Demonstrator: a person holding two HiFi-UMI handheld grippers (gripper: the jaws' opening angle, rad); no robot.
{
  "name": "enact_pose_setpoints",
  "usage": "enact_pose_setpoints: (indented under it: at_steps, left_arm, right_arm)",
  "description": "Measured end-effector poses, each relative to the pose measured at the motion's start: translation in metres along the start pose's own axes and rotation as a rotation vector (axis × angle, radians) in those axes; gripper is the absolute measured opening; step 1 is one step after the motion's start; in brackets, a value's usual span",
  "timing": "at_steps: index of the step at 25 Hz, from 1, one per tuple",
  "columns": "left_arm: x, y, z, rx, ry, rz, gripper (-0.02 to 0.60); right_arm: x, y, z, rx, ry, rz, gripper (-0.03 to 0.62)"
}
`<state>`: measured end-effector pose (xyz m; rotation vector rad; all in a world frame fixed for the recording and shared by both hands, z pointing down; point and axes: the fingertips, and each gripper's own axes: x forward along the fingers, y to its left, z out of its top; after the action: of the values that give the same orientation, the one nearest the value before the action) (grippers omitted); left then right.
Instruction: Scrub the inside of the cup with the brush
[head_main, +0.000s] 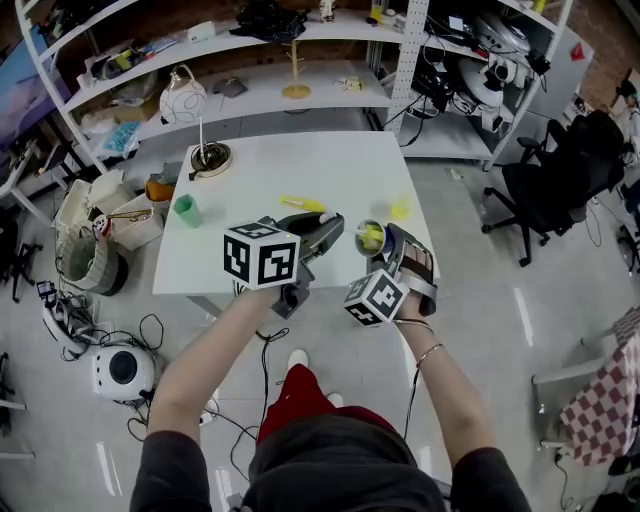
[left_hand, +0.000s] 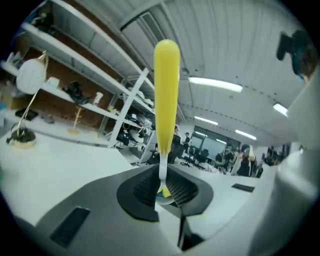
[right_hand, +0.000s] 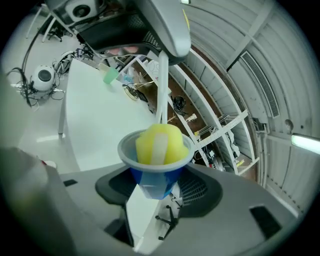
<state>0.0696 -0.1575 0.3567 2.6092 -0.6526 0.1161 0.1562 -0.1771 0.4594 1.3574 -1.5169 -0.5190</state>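
My right gripper (head_main: 388, 245) (right_hand: 152, 197) is shut on a small blue cup (head_main: 371, 238) (right_hand: 150, 182) with a grey rim, held above the table's front edge. My left gripper (head_main: 333, 226) (left_hand: 162, 189) is shut on the white stem of a brush (left_hand: 166, 85) with a yellow handle. The brush's yellow sponge head (right_hand: 159, 142) sits inside the cup and fills most of its mouth. In the right gripper view the white stem (right_hand: 162, 85) rises from the sponge to the left gripper above.
The white table (head_main: 300, 165) carries a green cup (head_main: 186, 210) at its left, a desk lamp (head_main: 208, 155) at the back left, and yellow items (head_main: 302, 204) (head_main: 400, 209) near the middle. Shelves stand behind; an office chair (head_main: 550, 185) is at the right.
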Motion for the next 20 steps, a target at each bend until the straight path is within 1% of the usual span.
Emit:
enact_pose_setpoints:
  at_steps: [3,4,5,6,7,9,12,15,18,20]
  left_arm:
    - [-0.003,0.013,0.0,-0.226,-0.043,0.033,0.043]
    - [-0.004,0.015,-0.001,-0.28,-0.056,0.037,0.043]
    - [-0.005,0.016,-0.001,-0.308,-0.063,0.038,0.043]
    - [-0.005,0.015,-0.002,-0.301,-0.062,0.035,0.043]
    - [-0.006,0.013,-0.003,-0.261,-0.055,0.027,0.043]
    - [-0.005,0.005,-0.005,-0.136,-0.031,-0.004,0.043]
    - [-0.005,-0.01,-0.008,0.055,0.006,-0.088,0.043]
    - [-0.007,-0.023,-0.014,0.268,0.059,-0.168,0.043]
    - [-0.008,-0.032,-0.019,0.486,0.116,-0.227,0.043]
    - [-0.009,-0.04,-0.023,0.646,0.152,-0.269,0.043]
  right_arm:
    - [-0.001,-0.005,0.001,-0.039,0.013,-0.041,0.258]
    - [-0.001,-0.005,0.001,-0.045,0.015,-0.043,0.258]
    - [-0.002,-0.005,0.002,-0.045,0.016,-0.035,0.258]
    - [-0.003,-0.003,0.002,-0.04,0.017,-0.02,0.258]
    - [-0.003,-0.001,0.0,-0.037,0.02,-0.002,0.258]
    - [-0.001,0.005,-0.005,-0.03,0.025,0.03,0.258]
    - [0.0,0.01,-0.007,-0.002,0.018,0.064,0.258]
    - [-0.001,0.015,-0.006,0.0,0.001,0.1,0.258]
    - [-0.004,0.021,0.001,0.002,-0.031,0.145,0.256]
    - [-0.004,0.024,0.003,-0.002,-0.043,0.166,0.255]
